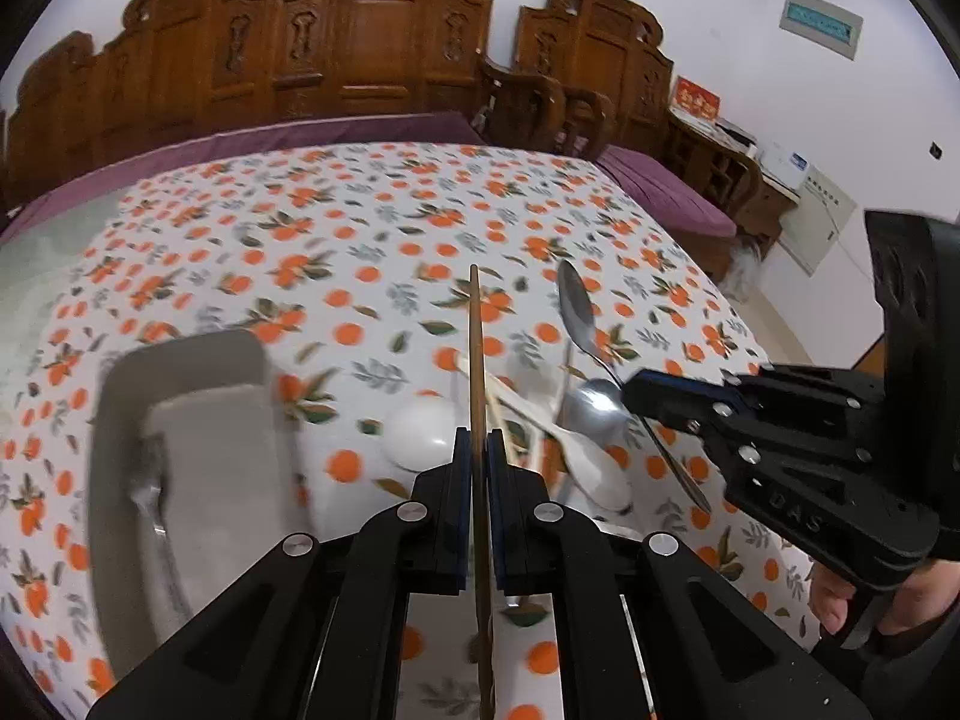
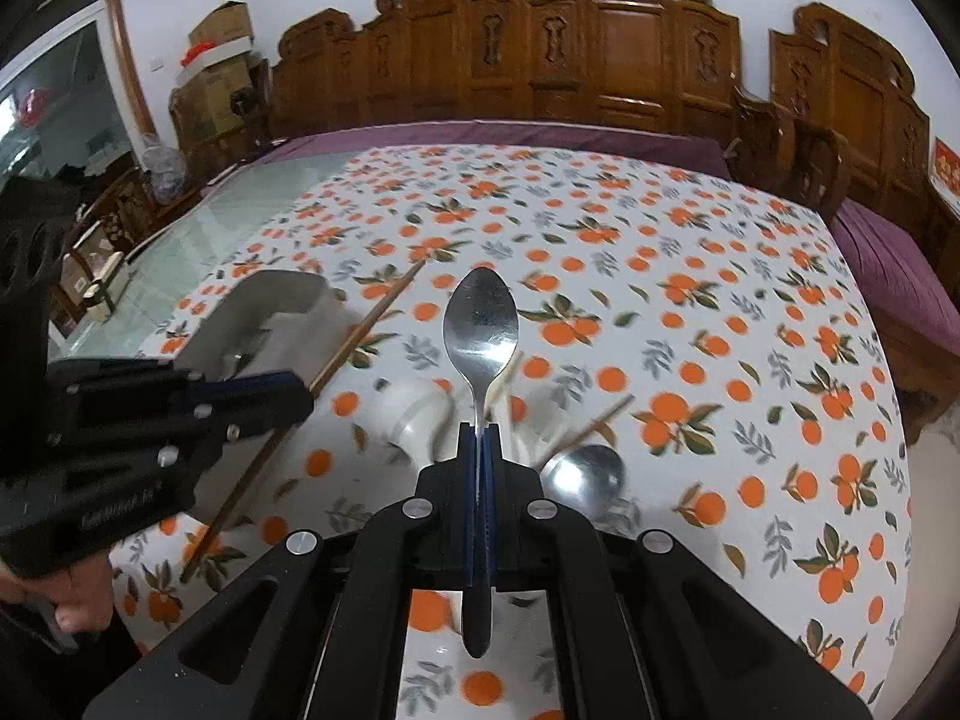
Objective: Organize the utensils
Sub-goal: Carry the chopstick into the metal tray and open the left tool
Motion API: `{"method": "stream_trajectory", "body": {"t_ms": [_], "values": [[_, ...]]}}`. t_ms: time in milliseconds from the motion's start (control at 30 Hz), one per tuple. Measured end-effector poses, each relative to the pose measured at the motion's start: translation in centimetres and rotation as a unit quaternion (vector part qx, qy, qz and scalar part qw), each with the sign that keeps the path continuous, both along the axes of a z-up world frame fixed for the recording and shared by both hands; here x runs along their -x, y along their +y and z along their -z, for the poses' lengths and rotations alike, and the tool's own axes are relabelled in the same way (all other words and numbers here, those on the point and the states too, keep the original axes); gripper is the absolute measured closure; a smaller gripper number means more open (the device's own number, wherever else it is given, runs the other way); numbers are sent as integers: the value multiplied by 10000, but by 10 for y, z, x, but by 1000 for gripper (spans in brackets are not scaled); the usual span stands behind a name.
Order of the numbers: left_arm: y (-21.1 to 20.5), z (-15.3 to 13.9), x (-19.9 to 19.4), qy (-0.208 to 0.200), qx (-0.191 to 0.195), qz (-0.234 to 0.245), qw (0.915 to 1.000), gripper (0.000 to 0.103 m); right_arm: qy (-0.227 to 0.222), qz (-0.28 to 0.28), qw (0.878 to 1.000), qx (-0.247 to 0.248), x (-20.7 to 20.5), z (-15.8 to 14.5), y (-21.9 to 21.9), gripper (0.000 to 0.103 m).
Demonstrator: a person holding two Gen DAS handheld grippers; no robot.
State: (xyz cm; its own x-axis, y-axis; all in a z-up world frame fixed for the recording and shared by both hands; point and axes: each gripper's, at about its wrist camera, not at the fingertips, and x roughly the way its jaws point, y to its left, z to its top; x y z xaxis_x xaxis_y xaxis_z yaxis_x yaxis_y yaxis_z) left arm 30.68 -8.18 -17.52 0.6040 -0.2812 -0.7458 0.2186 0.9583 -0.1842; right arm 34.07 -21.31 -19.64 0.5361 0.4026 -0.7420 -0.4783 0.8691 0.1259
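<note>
My left gripper [image 1: 478,441] is shut on a brown chopstick [image 1: 475,348] that points forward above the table; it also shows in the right wrist view [image 2: 372,318]. My right gripper [image 2: 480,432] is shut on the handle of a metal spoon [image 2: 480,324], bowl forward; the spoon also shows in the left wrist view [image 1: 577,312]. Below lie a second metal spoon [image 2: 585,474], white ceramic spoons [image 1: 594,468] and another chopstick [image 2: 591,423]. A grey utensil tray [image 1: 198,438] lies to the left with a fork [image 1: 150,504] in it.
The table carries an orange-print cloth [image 2: 720,330]. Carved wooden chairs [image 2: 600,48] and a purple bench cushion [image 1: 660,192] stand behind the table. A glass tabletop section [image 2: 252,204] shows at the far left.
</note>
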Motion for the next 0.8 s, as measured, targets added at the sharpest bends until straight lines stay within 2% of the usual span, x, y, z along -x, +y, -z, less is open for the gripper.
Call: {"method": "stream_trajectory", "body": {"t_ms": [500, 800], "values": [[78, -14, 3, -147, -451, -485, 9977, 99, -272, -491, 9984, -3, 21, -19, 55, 99], [110, 6, -3, -29, -653, -670, 9956, 99, -325, -540, 9980, 32, 25, -18, 66, 99]]}}
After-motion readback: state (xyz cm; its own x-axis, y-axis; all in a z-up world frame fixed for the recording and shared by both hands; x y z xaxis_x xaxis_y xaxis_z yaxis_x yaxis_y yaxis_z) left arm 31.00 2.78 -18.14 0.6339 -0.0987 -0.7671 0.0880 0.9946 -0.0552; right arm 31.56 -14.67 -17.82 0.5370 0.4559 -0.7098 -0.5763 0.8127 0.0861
